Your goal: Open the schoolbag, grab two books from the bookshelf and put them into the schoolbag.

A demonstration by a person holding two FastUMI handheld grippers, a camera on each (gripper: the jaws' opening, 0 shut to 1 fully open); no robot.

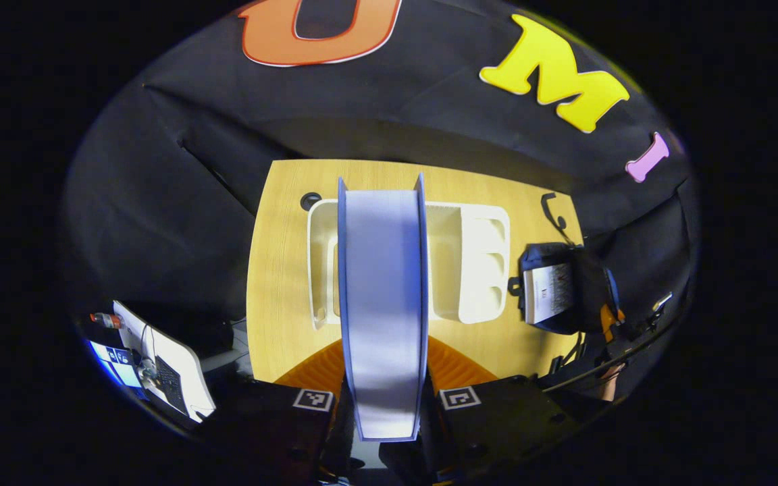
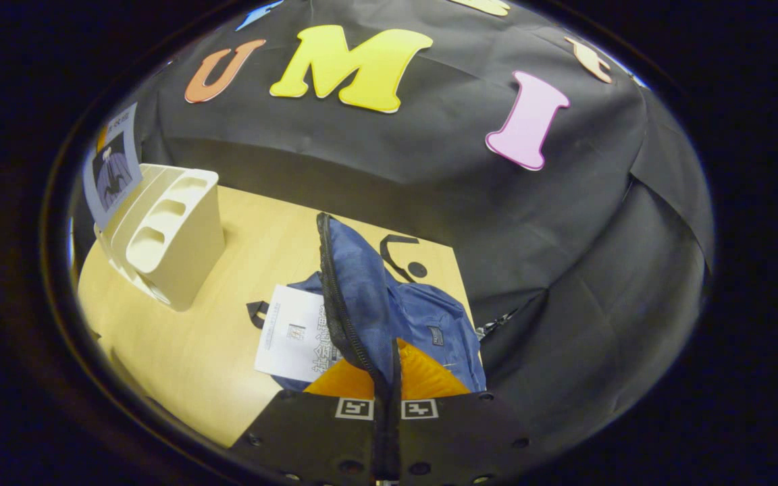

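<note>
The second book (image 1: 383,310), pinched edge-up by the left gripper (image 1: 385,405) above the bookshelf (image 1: 483,270), should travel to the schoolbag (image 2: 423,317), whose flap (image 2: 355,297) the right gripper (image 2: 386,412) pinches open beside the first book (image 2: 294,334).

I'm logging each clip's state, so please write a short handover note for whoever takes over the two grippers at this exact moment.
Left gripper: shut on a thick pale blue-covered book, held page-edge up above the white plastic bookshelf.
Right gripper: shut on the zipper-edged flap of the dark blue fabric schoolbag, holding it up.
Things: the bookshelf and schoolbag sit on the light wooden table; a white-covered book lies in the bag's mouth, partly sticking out.
Done: bag open, first book at the bag, second book picked.
Left: carry the held book over and slide it in, seating the first fully.
</note>
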